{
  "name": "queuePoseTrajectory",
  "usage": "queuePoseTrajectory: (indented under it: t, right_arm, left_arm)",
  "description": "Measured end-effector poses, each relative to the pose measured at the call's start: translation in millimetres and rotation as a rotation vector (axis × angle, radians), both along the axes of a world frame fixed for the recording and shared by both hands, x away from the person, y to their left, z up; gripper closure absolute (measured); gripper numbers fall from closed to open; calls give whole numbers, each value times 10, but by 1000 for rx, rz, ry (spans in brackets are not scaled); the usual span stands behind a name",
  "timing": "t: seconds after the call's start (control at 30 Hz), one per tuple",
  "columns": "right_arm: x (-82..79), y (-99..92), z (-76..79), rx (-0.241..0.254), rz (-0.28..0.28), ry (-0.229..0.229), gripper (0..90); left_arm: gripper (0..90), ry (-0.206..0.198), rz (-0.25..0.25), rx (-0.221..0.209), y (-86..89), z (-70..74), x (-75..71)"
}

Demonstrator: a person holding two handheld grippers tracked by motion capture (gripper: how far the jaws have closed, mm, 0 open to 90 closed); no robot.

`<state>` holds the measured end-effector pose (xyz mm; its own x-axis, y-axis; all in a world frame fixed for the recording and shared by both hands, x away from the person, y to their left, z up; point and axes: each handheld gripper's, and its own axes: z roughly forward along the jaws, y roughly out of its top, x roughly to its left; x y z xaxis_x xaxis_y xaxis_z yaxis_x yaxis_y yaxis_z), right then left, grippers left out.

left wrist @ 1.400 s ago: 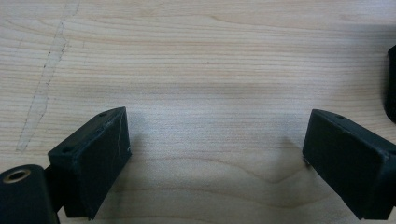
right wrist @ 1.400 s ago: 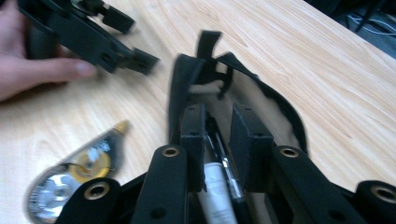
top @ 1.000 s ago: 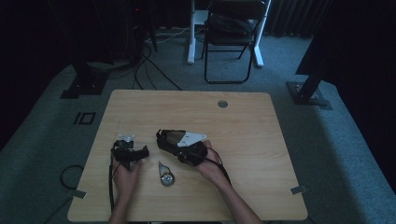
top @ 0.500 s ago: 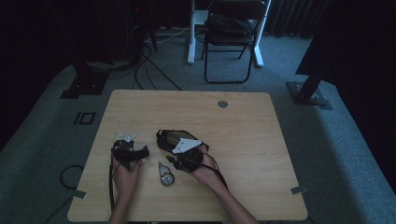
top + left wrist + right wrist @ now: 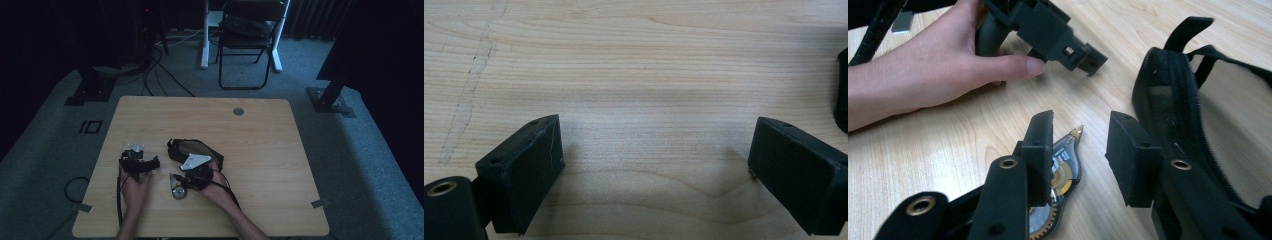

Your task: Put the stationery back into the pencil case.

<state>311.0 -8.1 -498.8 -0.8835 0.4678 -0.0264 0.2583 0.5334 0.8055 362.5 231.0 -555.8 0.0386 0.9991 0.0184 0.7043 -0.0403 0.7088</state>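
My left gripper (image 5: pixel 136 159) rests near the table's (image 5: pixel 260 150) left edge, jaws spread over bare wood, parked as a spare. The correction tape dispenser (image 5: pixel 1060 175) lies toward the near edge, beneath my right gripper (image 5: pixel 1080 145), beside the black pouch (image 5: pixel 192 149). Those jaws, nearly together earlier, have just been opening and hold nothing.

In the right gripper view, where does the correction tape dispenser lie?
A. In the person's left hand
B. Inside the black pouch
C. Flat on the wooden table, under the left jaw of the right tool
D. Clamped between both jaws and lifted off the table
C: the correction tape dispenser lies flat on the table, partly under one jaw of the right tool, whose jaws stand apart and do not press it.
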Motion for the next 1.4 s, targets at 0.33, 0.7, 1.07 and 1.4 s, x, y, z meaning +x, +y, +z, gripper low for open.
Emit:
queuePoseTrajectory:
  t: [0.33,0.7,1.07,1.4]
  right_arm:
    - [-48,43,-108,-12,-5,24,541]
    - [-107,114,-218,-39,-5,27,446]
    - [-147,246,-373,-86,-7,40,375]
    - [-139,293,-455,-137,-13,24,365]
  left_arm:
    - [78,0,0,-1,-2,0,1]
    - [78,0,-1,-1,-3,0,1]
    - [78,1,-1,-1,-3,1,1]
    - [78,-1,-1,-1,-4,0,1]
